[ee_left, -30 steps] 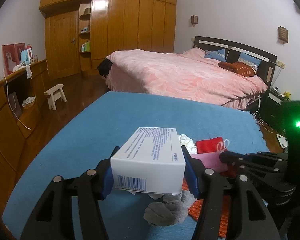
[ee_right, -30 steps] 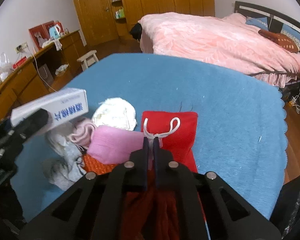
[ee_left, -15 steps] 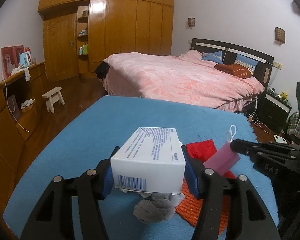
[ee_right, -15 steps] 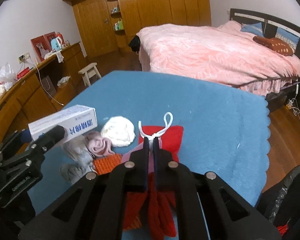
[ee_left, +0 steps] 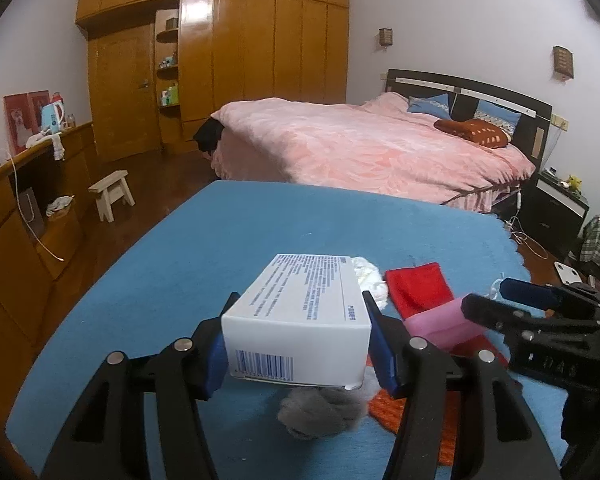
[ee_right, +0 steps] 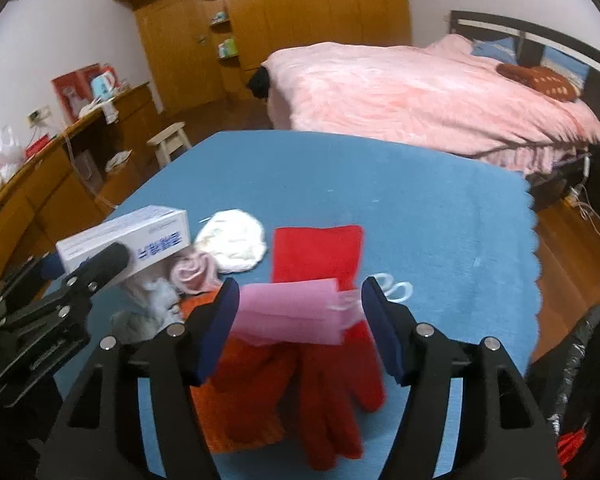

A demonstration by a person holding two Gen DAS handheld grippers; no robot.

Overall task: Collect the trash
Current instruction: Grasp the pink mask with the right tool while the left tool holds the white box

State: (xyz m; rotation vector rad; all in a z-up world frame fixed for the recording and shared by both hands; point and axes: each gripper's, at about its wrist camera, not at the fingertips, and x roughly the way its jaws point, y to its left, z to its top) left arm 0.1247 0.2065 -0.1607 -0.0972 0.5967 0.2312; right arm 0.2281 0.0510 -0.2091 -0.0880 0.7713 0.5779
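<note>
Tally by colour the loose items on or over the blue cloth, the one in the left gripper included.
White: 2, the box shut in the left gripper and a crumpled wad
Red: 2, a flat cloth and a glove
Pink: 2, a small bag between the opening right gripper jaws, and a rolled piece
Orange: 1, a knit piece
Grey: 1, a fuzzy clump
Total: 8

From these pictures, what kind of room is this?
Most likely a home bedroom: a bed with a pink cover, a wooden wardrobe along the far wall, and a nightstand by the headboard.
</note>
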